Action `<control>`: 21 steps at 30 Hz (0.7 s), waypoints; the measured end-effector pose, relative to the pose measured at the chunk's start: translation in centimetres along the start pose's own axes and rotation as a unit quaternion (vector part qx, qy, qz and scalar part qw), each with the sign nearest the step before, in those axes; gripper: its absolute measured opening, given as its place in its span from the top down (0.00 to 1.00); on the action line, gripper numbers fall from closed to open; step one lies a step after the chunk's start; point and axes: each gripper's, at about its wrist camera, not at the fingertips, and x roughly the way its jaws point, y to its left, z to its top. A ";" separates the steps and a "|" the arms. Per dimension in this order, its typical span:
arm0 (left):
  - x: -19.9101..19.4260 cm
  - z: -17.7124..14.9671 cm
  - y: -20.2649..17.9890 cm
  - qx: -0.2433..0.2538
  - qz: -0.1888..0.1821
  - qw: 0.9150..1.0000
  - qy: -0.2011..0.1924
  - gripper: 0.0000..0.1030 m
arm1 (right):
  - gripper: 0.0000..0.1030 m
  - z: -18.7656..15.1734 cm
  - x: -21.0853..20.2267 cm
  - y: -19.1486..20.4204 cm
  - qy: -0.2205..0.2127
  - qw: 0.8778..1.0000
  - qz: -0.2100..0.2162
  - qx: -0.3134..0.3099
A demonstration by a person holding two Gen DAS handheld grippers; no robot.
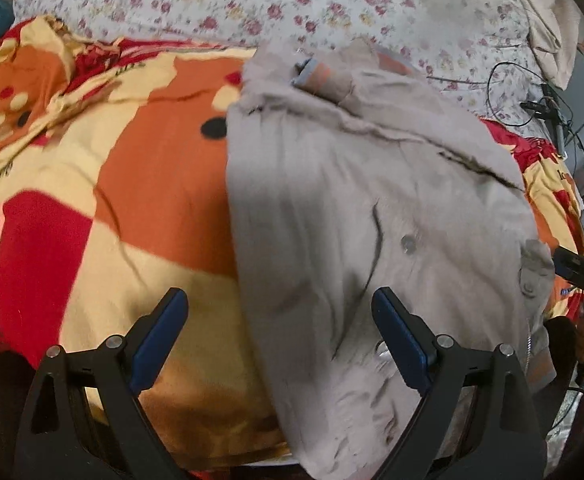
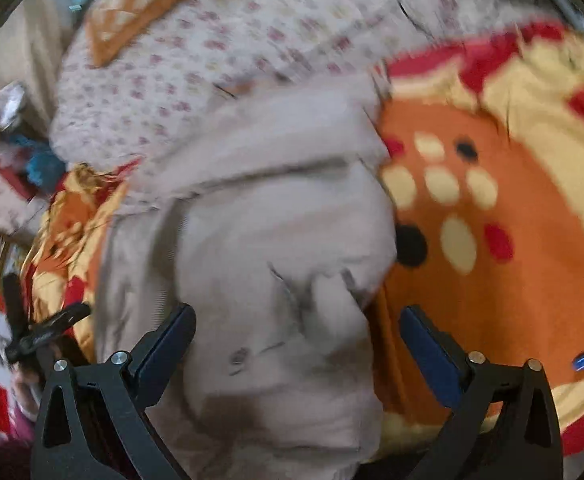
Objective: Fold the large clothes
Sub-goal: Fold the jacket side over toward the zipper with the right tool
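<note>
A large grey-beige garment (image 1: 351, 208) with buttons lies folded lengthwise on an orange, red and cream blanket (image 1: 112, 184). In the left wrist view my left gripper (image 1: 280, 308) hangs open above the garment's left edge, nothing between its blue pads. The other gripper shows as a black shape (image 1: 583, 270) at the garment's right edge. In the blurred right wrist view the same garment (image 2: 260, 240) lies bunched below my right gripper (image 2: 297, 326), which is open wide with nothing held. The left gripper appears there as a black shape (image 2: 40, 332) at the far left.
A floral sheet (image 1: 252, 4) covers the bed beyond the blanket. Black cables and a stand (image 1: 547, 108) lie at the bed's right side. An orange quilted cushion (image 2: 140, 4) rests on the floral sheet (image 2: 212, 80). Clutter (image 2: 8, 160) sits beside the bed.
</note>
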 end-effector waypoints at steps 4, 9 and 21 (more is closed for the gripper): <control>0.1 -0.7 0.5 0.000 0.005 1.000 0.011 0.09 | 0.93 0.6 3.3 -1.0 0.004 0.999 -0.042 0.005; -0.9 -2.8 1.1 0.008 0.003 1.000 0.011 0.09 | 0.97 0.1 0.2 -0.7 -0.037 0.995 -0.082 -0.049; 0.5 -5.1 1.1 -0.050 -0.026 0.998 0.010 0.16 | 0.53 -1.4 -2.3 -0.1 -0.046 0.998 -0.030 -0.022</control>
